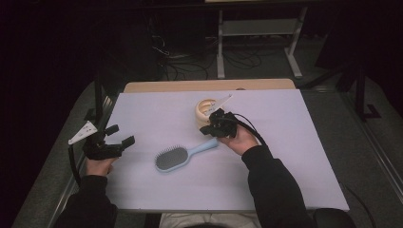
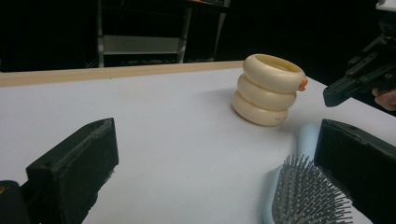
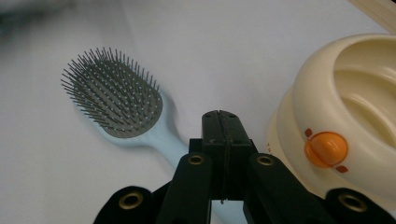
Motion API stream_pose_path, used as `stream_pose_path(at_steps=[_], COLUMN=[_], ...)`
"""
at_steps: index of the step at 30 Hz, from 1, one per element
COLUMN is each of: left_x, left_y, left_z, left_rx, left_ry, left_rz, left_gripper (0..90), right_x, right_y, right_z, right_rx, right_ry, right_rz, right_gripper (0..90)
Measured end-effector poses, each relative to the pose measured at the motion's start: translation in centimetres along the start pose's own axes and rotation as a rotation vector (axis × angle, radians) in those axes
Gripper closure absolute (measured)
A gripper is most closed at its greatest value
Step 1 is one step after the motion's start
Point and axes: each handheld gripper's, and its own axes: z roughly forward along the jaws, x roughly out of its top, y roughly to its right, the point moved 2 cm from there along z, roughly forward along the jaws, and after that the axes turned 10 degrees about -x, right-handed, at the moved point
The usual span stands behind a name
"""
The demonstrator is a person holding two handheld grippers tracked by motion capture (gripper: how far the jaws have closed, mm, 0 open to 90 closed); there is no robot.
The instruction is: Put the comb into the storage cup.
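Blue brush point(image 1: 178, 156) lies mid-table, handle toward the cream cup point(image 1: 205, 112). Right gripper point(image 3: 224, 122) jaws pressed together over the handle, probably not gripping it (orange knob point(image 3: 325, 148) visible here). Left gripper point(image 1: 119, 136) jaws wide, empty. White table point(image 1: 285, 142), dark room.

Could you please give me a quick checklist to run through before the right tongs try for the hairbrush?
1. Right tongs open for a grasp: not ok, jaws pressed shut with nothing between them.
2. Right tongs over the handle: ok, they hover just above it.
3. Hairbrush lying flat, bristles up: ok.
4. Cup clear of the handle: ok, it stands beside the brush, apart from it, but close to the right tongs.
5. Left tongs out of the way: ok, open at the table's left edge, holding nothing.
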Motion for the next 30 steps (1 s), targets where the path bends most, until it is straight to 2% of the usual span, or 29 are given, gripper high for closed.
stream_pose_path(at_steps=[8, 22, 30], left_x=[0.0, 0.0, 0.0], left_y=[0.0, 0.0, 0.0], left_z=[0.0, 0.0, 0.0], left_rx=[0.000, -0.001, -0.004], left_ry=[0.000, 0.000, -0.001], left_rz=[-0.001, 0.001, -0.001], left_gripper=[0.0, 0.0, 0.0], right_x=[-0.8, -2.2, -2.5], right_y=[0.1, 0.3, 0.1], right_z=[2.0, 4.1, 4.7], right_rx=[0.015, 0.001, -0.002], right_ry=[-0.031, -0.083, -0.094], right_rz=[0.026, 0.049, 0.034], right_gripper=[88.7, 88.8, 88.7])
